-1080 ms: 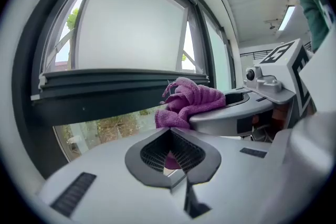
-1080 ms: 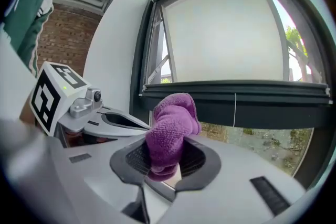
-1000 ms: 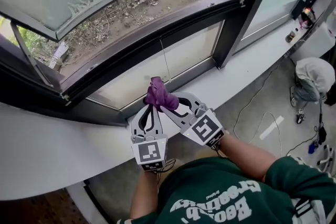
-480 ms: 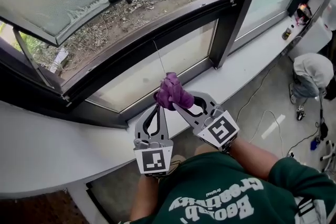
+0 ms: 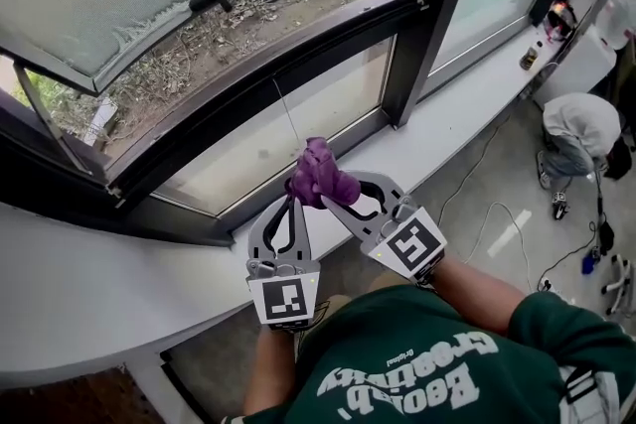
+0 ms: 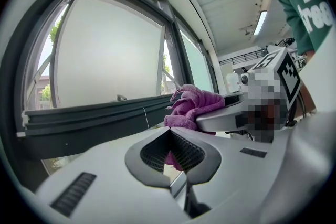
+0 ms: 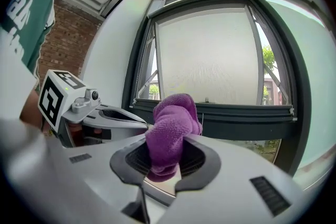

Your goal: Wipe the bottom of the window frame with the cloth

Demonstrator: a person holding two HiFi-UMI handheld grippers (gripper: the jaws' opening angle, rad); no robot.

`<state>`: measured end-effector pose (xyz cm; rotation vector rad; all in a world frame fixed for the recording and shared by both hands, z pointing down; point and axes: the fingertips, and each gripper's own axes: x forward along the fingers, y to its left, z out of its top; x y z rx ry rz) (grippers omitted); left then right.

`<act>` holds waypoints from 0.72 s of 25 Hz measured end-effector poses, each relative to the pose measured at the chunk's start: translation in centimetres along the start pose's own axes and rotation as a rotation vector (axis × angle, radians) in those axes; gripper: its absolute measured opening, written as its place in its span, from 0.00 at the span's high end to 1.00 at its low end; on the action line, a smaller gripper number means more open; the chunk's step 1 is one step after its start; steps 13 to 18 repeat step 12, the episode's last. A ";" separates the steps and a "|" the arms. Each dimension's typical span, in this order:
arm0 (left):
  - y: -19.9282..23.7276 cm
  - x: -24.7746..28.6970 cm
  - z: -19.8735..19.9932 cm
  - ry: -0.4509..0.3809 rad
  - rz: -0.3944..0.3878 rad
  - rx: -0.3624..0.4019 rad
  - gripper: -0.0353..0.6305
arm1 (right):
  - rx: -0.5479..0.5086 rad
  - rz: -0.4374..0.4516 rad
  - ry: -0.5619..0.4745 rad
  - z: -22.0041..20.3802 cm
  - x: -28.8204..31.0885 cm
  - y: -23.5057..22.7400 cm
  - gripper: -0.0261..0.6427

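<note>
Your right tool (image 7: 165,157) is clamped on the purple cloth (image 7: 170,128). The cloth is pinched between its two jaws and bunches up in a rounded wad above and just ahead of the tips.

Your left tool (image 6: 169,131) has its jaws brought together at the tips, with nothing clearly pinched between them. A sliver of purple shows through the hollow behind the tips. The cloth (image 6: 191,105) sits just beyond this tool and a little to its right, resting on the near jaw of your other tool.

From the head view, the left tool (image 5: 294,199) and the right tool (image 5: 333,197) angle inward so their tips nearly meet, with the cloth (image 5: 320,172) standing up at that meeting point.

The white sill (image 5: 447,124) lies under both tools. The dark bottom bar of the window frame (image 5: 268,82) runs across ahead of and above the tips, apart from the cloth. A fixed glass pane (image 5: 258,146) lies between that bar and the tools.
</note>
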<state>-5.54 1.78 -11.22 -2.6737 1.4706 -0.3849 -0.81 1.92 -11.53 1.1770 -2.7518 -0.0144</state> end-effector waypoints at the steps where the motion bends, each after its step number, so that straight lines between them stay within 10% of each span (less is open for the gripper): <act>1: 0.0 0.0 0.0 -0.004 -0.002 -0.014 0.93 | -0.002 0.002 0.004 0.0 -0.1 -0.1 0.81; 18: 0.6 -1.6 -0.4 0.005 0.043 0.028 0.93 | 0.042 0.019 0.005 -0.4 0.0 0.6 0.81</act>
